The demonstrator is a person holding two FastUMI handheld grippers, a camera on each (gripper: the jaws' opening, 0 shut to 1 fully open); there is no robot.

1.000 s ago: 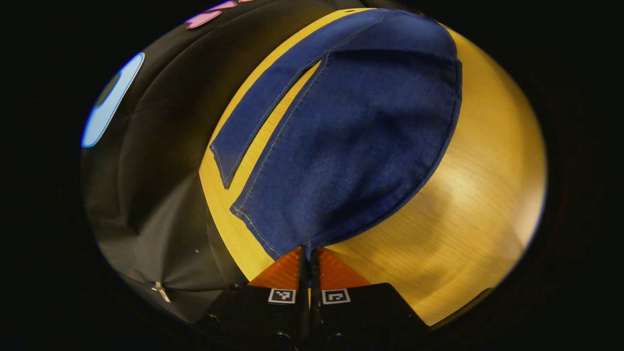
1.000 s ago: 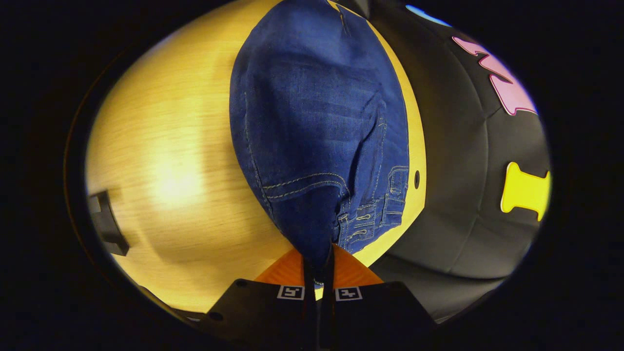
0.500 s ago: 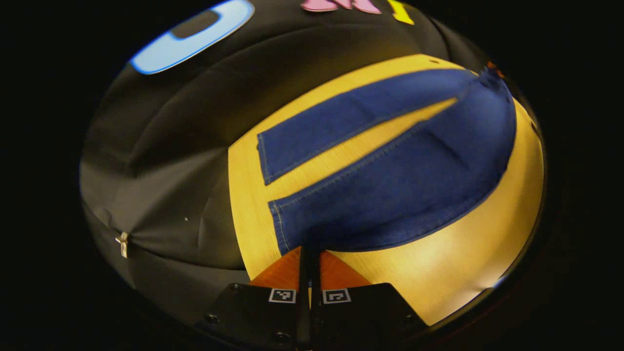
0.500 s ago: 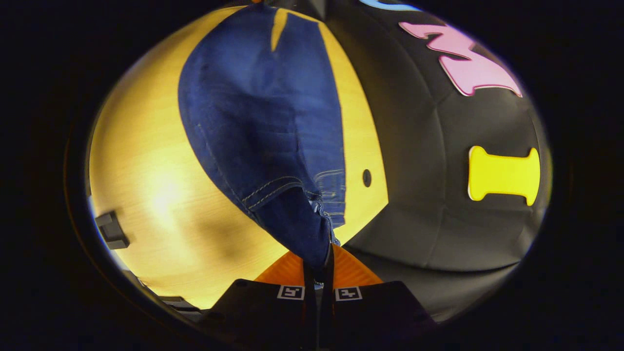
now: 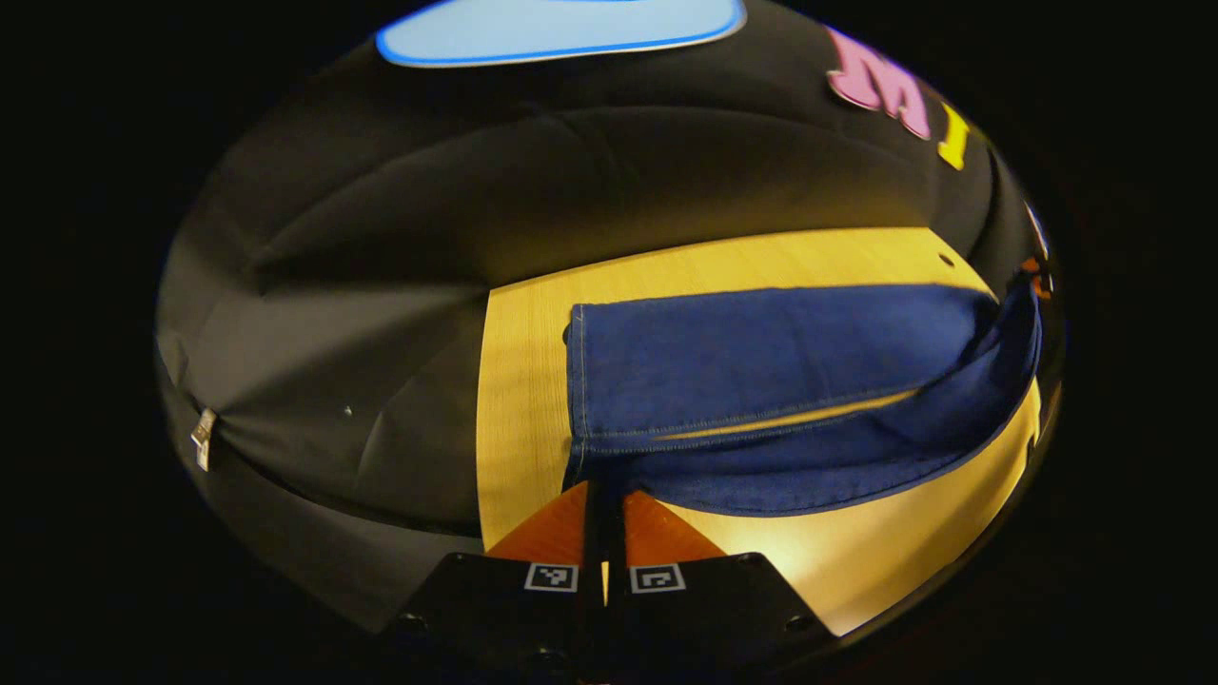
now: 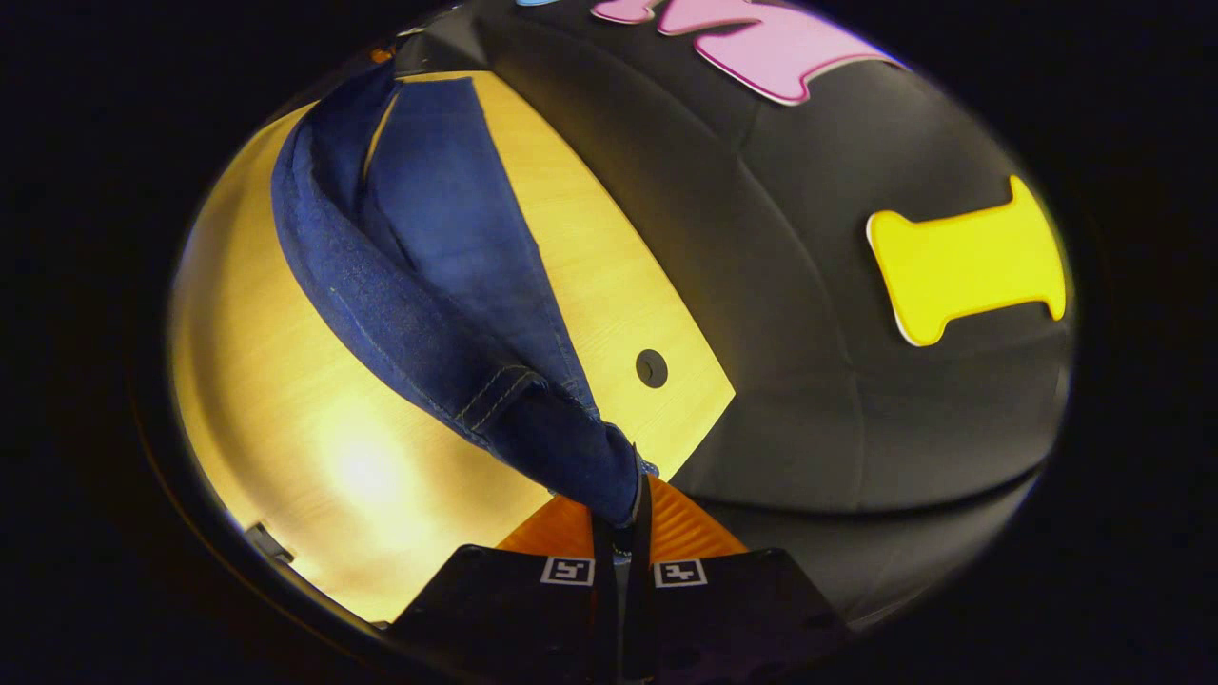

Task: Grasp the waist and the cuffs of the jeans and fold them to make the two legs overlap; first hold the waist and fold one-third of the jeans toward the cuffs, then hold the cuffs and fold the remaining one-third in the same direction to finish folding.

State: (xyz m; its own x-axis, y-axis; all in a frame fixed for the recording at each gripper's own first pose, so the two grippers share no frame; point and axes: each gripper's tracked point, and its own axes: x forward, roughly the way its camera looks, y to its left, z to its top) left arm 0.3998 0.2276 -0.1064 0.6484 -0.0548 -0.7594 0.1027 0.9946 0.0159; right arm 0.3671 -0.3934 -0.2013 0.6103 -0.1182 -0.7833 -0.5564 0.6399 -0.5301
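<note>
Dark blue jeans (image 5: 761,362) lie on a yellow wooden table (image 5: 523,381). My left gripper (image 5: 603,495) is shut on the near leg's cuff (image 5: 609,466), lifted and carried almost over the far leg that lies flat. In the right gripper view the jeans (image 6: 428,285) stretch away to the upper left, the near half raised and draped toward the flat far half. My right gripper (image 6: 623,509) is shut on the bunched waist (image 6: 580,457). At the far right of the left gripper view, the other gripper (image 5: 1037,276) holds the jeans' far end.
The booth's black cloth wall (image 5: 381,285) stands close behind the table's far edge (image 5: 723,252). A small round hole (image 6: 651,367) sits in the tabletop near the waist. Bare wood (image 6: 314,447) spreads on the near side of the jeans.
Both grippers have swung the held near leg up and over toward the far leg. The gap of table between the two legs has nearly closed.
</note>
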